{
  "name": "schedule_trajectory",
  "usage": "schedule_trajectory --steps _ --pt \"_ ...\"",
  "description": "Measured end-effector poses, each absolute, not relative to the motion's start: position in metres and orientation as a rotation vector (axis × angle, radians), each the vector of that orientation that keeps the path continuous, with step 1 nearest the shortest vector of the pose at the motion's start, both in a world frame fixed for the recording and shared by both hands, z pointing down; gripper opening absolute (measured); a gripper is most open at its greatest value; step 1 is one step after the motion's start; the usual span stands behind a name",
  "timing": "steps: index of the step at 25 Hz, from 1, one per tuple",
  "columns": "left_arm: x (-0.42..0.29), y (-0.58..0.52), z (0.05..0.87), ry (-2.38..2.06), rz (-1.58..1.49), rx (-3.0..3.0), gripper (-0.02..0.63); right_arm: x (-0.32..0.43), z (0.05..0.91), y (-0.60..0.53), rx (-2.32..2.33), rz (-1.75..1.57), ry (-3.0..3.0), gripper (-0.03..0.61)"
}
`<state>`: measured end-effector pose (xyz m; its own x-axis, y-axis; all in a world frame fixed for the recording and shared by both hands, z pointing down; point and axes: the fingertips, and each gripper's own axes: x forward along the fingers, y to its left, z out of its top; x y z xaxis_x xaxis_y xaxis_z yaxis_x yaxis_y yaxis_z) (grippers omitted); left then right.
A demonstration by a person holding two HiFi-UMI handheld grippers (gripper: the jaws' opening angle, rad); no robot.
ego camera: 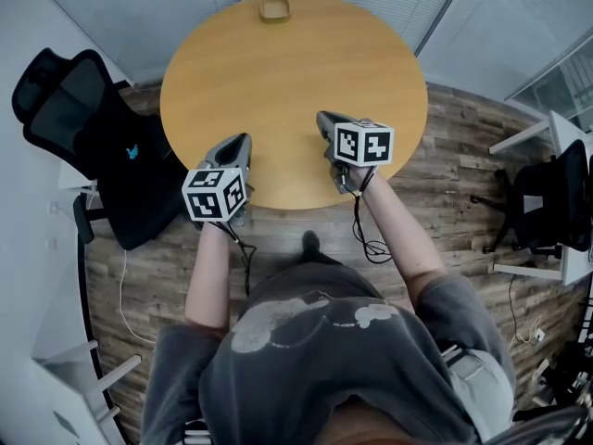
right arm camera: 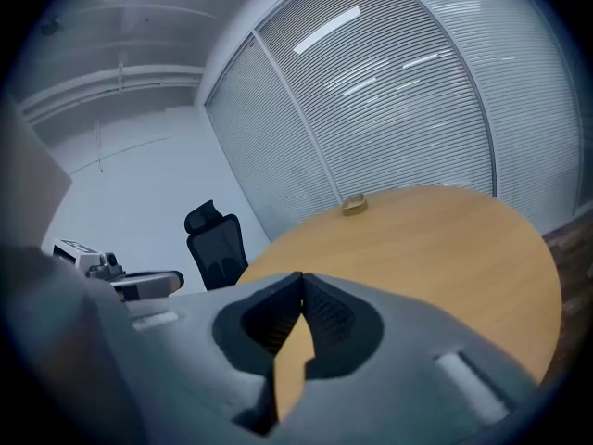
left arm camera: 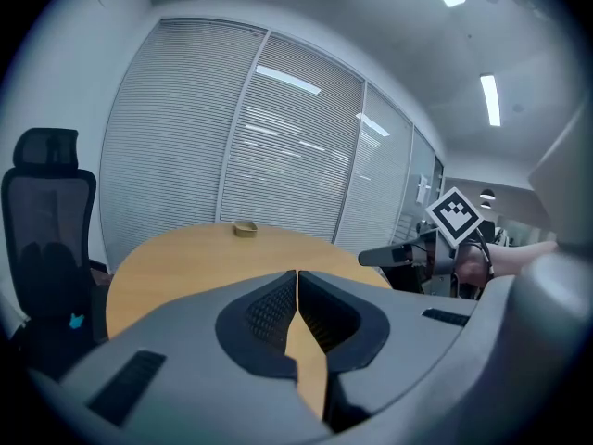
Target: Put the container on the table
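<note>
The container (ego camera: 274,8) is a small, shallow, tan piece with an open top and rounded corners. It sits upright at the far edge of the round wooden table (ego camera: 287,91), resting flat on the top. Nothing touches it, and its inside cannot be made out.
</note>
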<state>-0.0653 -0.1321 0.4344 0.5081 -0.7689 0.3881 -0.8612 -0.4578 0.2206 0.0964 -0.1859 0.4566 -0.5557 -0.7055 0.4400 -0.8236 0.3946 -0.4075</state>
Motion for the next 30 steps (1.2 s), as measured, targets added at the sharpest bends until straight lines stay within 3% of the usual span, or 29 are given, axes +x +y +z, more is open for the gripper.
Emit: schedule_trajectory --steps 30 --pt "-0.120 0.091 0.444 -1.275 0.285 2.402 0.006 0.033 0.464 0.055 1.378 0.847 -2.435 -0.002"
